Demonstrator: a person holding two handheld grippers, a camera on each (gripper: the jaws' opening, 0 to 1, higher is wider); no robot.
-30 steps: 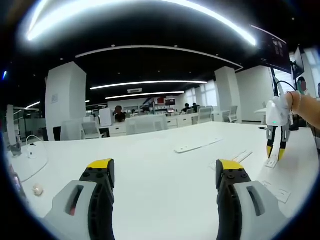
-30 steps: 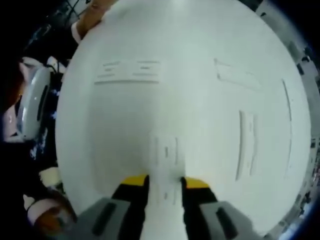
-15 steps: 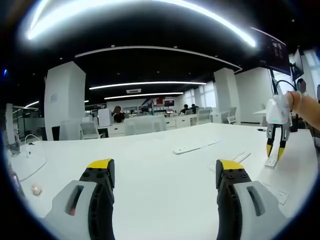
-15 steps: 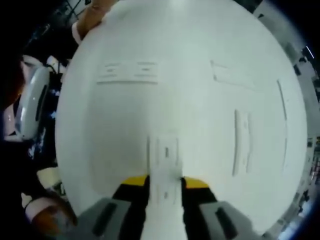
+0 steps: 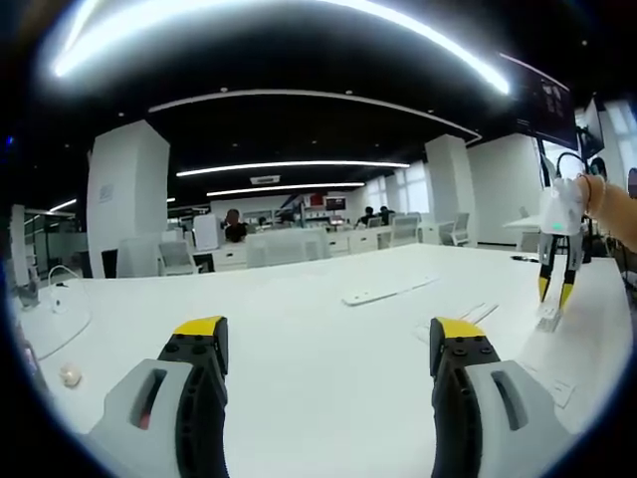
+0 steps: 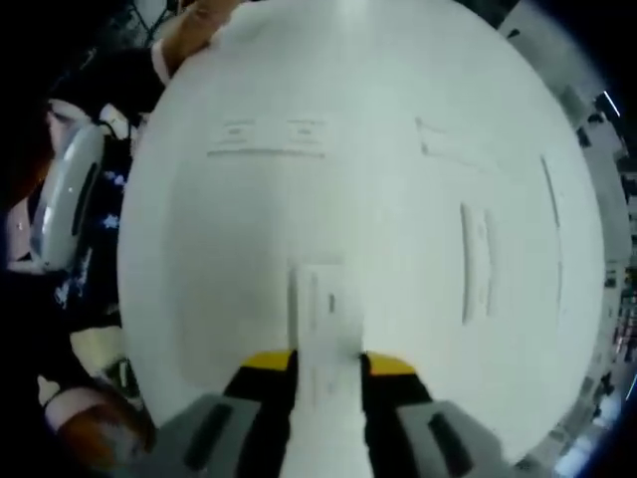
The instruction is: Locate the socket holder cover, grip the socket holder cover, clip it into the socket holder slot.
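Left gripper view: the left gripper (image 5: 326,344) stands wide and empty over the white table (image 5: 299,329). At 3 o'clock the right gripper (image 5: 555,292) holds a flat white cover (image 5: 548,316).

Right gripper view: jaws pinch the cover (image 6: 324,339), long axis toward 12 o'clock. A slotted holder (image 6: 476,261) lies at 2 o'clock, nearer this hand, I judge.
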